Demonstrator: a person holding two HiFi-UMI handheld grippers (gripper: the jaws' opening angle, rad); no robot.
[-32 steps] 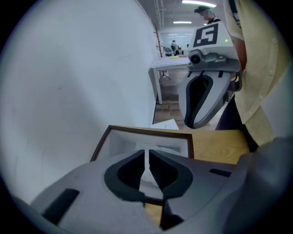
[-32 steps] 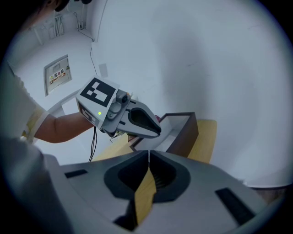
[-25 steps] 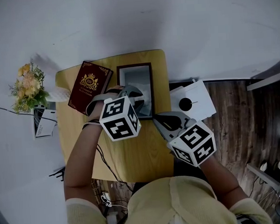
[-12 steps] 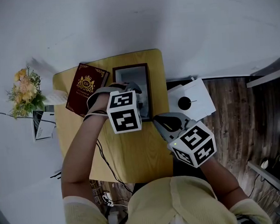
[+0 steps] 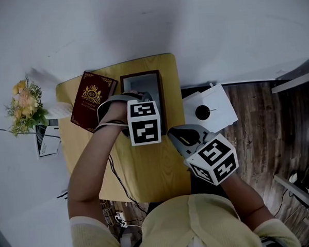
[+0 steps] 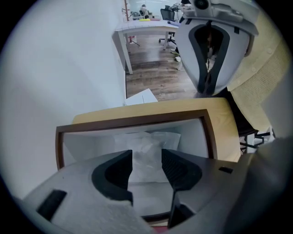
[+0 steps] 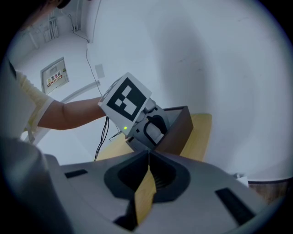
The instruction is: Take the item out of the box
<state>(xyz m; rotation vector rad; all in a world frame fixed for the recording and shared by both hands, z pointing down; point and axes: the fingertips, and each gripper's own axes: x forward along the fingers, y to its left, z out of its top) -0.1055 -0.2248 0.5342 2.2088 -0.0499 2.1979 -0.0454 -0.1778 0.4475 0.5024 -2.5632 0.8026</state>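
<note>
The packet point(image 6: 147, 145) lies on the floor of the open box point(image 6: 137, 120), white and crinkled in a thin wrapping. To my eye it is light and soft, likely a bit slippery, so I'd pinch it gently across the bunched middle rather than at a loose edge. The left gripper point(image 6: 146, 158) points down into the box, its jaws just opened wide, with the packet showing in the gap but not pressed by either pad. The right gripper point(image 7: 147, 155) waits with its jaws together and empty, off beside the table point(image 5: 146, 170).
</note>
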